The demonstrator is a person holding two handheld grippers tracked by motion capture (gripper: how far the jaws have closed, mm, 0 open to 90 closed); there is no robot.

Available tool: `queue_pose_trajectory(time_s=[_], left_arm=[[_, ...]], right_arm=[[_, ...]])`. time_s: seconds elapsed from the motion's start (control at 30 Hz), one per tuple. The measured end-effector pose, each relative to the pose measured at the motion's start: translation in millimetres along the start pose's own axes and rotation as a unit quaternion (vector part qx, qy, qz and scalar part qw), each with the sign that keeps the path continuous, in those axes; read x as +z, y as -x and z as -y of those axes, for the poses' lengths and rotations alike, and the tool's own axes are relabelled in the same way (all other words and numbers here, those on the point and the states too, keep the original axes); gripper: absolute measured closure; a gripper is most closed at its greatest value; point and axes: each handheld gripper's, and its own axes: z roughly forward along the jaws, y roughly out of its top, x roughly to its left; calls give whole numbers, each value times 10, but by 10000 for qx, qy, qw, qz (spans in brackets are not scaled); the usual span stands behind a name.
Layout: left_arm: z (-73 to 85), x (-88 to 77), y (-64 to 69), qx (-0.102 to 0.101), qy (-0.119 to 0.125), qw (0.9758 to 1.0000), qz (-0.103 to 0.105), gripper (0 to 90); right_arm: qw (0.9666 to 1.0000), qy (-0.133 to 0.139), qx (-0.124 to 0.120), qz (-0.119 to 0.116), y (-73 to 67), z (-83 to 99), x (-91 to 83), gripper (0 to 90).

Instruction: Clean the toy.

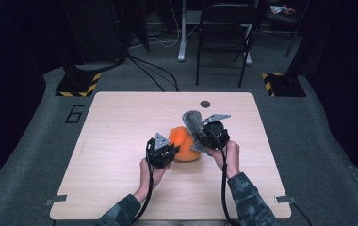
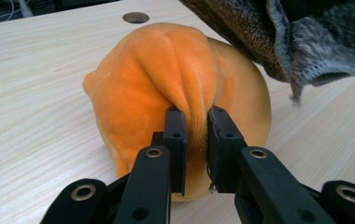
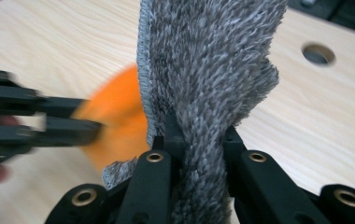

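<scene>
Left gripper (image 2: 196, 140) clamped on a fold of our orange plush cover (image 2: 166, 84), pinning it mid-table | right gripper (image 3: 196, 140) clenched on grey fuzzy cloth (image 3: 208, 60), raised just above it | we judge: pulling the two apart.

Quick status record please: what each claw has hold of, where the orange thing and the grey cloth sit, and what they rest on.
left claw: shut, pinching a fold of the orange plush
right claw: shut on the grey cloth
orange plush: resting on the table, near its middle
grey cloth: held up, hanging beside and partly over the plush
table: pale wood, round hole near far edge
</scene>
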Motion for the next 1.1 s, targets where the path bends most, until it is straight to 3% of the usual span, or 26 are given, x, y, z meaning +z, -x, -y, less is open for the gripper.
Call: queue_pose_trajectory(time_s=[0.1,0.17,0.23,0.77,1.1], left_arm=[[1,-2,28,4,-1,10000,50,796],[4,-2,27,6,-31,10000,80,795],[21,19,10,-6,-89,9999,91,795],[64,61,-34,11,-176,9997,169,788],[69,61,-62,-24,-191,9997,180,783]], right_arm=[[9996,50,-249,-113,-169,-36,-16,796],[9993,-86,-321,-144,-231,-21,55,795],[9988,-231,-430,5,-241,26,166,796],[9976,-638,7,254,138,214,325,796],[9931,-1035,344,426,367,408,496,796]])
